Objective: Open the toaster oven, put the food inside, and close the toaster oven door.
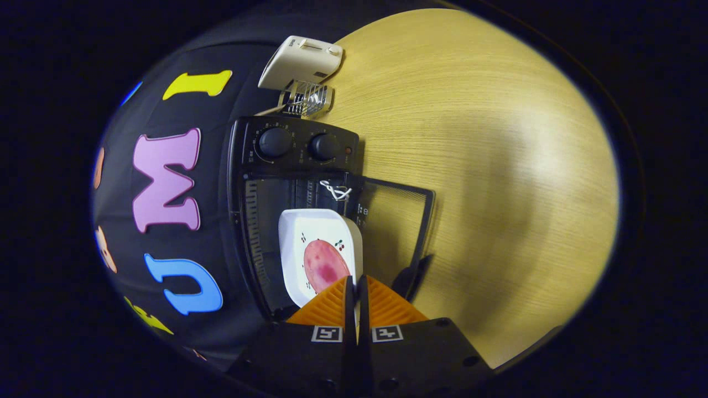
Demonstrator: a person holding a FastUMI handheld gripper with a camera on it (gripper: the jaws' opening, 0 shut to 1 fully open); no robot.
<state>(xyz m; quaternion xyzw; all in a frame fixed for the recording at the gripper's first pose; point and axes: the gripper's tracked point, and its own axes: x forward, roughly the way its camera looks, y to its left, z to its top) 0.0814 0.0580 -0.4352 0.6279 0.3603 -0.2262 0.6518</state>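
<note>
With the claw (355, 287) pinching the white dish (318, 243) of ham (325, 265) at its rim, half inside the toaster oven (293, 166) at twelve o'clock, slide it straight in, level, clear of the open door (395, 221).

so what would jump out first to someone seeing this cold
Probably the white dish with a pink slice of food on it, its rim pinched between the fingers of the gripper, which is shut on it. Just beyond stands the black toaster oven, two knobs on its panel, its glass door swung open over the wooden table, with the dish at its mouth.
</note>
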